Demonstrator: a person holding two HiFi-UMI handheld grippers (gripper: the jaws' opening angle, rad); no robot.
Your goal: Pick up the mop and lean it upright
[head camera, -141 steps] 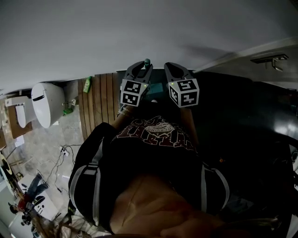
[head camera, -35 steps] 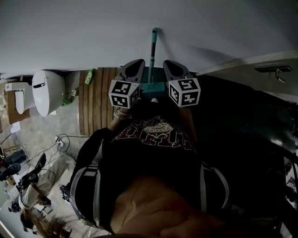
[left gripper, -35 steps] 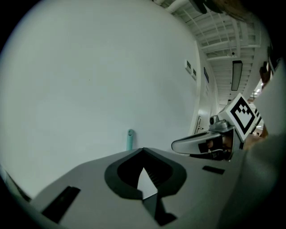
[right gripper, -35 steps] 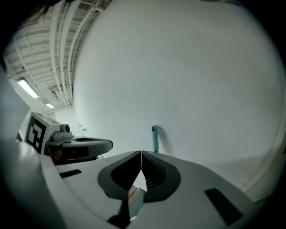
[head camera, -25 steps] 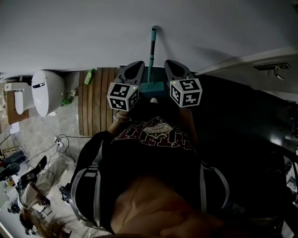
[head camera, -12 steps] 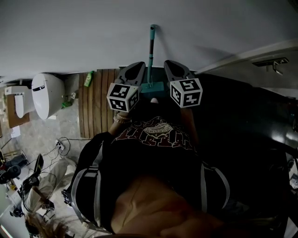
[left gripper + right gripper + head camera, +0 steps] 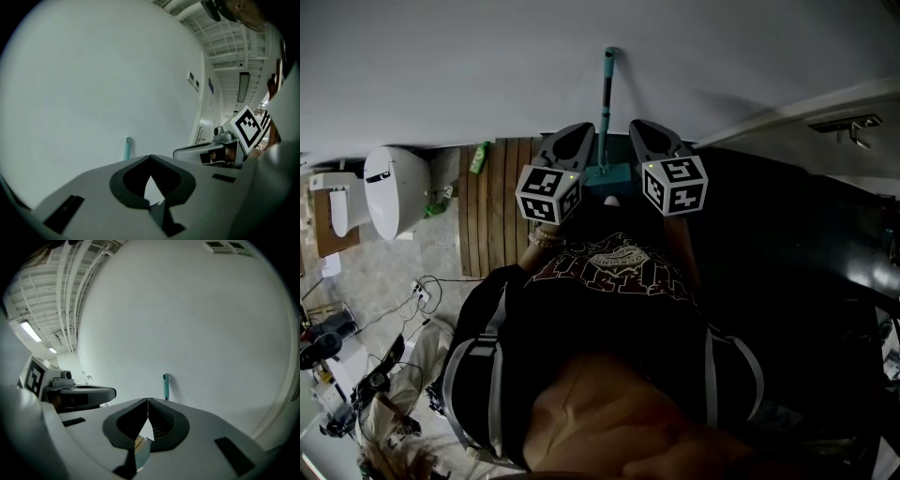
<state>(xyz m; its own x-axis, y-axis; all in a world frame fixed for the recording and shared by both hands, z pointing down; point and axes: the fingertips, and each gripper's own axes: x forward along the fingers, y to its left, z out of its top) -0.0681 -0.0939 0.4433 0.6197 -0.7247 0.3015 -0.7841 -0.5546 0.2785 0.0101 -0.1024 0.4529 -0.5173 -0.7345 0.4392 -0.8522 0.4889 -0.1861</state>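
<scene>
Mop stands upright, handle tip resting on wall for support. Left gripper and right gripper flank mop, jaws closed, empty.

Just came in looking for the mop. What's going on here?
A person holds a tool in each hand, facing a white wall. The teal mop stands upright with its handle leaning on that wall. The left tool and right tool sit on either side of it, both shut and empty, so neither grips it.
</scene>
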